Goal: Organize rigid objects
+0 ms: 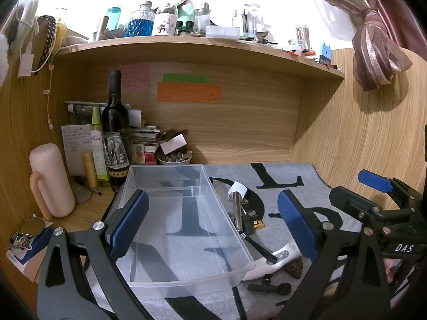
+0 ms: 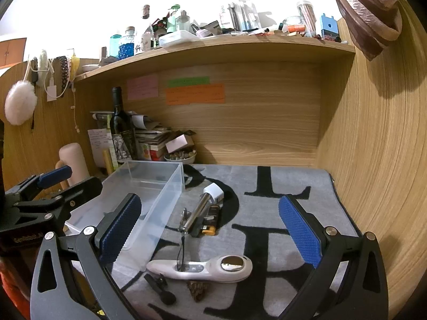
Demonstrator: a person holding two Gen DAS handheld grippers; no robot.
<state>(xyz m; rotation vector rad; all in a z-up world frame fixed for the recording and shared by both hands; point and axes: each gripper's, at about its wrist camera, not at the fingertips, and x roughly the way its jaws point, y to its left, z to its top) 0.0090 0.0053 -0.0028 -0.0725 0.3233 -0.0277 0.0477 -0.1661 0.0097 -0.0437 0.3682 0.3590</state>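
A clear plastic bin (image 1: 229, 260) (image 2: 170, 194) sits empty on the grey lettered mat. Right of it lie small rigid items: a white handheld device with a metal disc (image 2: 213, 268) (image 1: 277, 257), a metal tube with a white cap (image 2: 200, 208) (image 1: 237, 210), a black and yellow lighter (image 2: 210, 225) (image 1: 253, 222), a black clip-on microphone (image 2: 160, 286) (image 1: 269, 286) and a brown pinecone-like piece (image 2: 197, 290) (image 1: 293, 268). My left gripper (image 1: 210, 226) hangs open over the bin. My right gripper (image 2: 210, 230) stands open above the items, holding nothing.
The desk's back left corner is crowded: a wine bottle (image 1: 115, 133), a green spray bottle (image 1: 97, 146), a pink flask (image 1: 50, 181), stacked books and a bowl of small stones (image 1: 174, 157). Wooden walls close the back and right. A cluttered shelf (image 1: 186, 45) runs overhead.
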